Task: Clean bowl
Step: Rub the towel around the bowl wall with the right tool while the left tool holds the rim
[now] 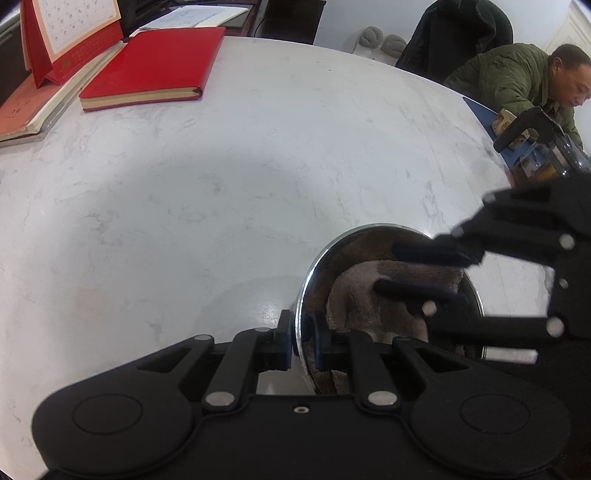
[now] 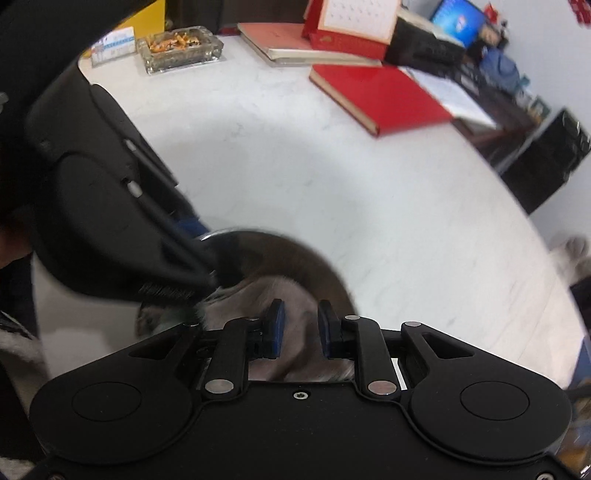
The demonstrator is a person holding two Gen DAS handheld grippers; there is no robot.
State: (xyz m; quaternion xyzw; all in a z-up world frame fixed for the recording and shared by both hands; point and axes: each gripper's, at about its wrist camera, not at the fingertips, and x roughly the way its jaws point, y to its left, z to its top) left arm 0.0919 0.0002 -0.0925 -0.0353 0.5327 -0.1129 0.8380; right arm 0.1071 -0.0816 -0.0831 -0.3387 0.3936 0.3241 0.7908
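A shiny steel bowl [image 1: 314, 266] is tilted on the white marble table [image 1: 221, 184]. My left gripper [image 1: 303, 338] is shut on the bowl's near rim, one pad outside and one inside. A brownish-grey cloth [image 1: 369, 295] fills the bowl. My right gripper [image 1: 388, 269] reaches in from the right with its fingers pressed into the cloth. In the right wrist view the right gripper [image 2: 301, 326] holds the cloth [image 2: 299, 295] between its pads inside the bowl [image 2: 325, 266], and the left gripper's body [image 2: 110, 221] clamps the rim at the left.
A red notebook [image 1: 155, 66], a desk calendar [image 1: 70, 33] and books lie at the table's far left. A glass teapot [image 1: 546, 155] stands at the right edge, with a seated man [image 1: 535, 77] behind. A glass ashtray [image 2: 181, 48] sits at the far side.
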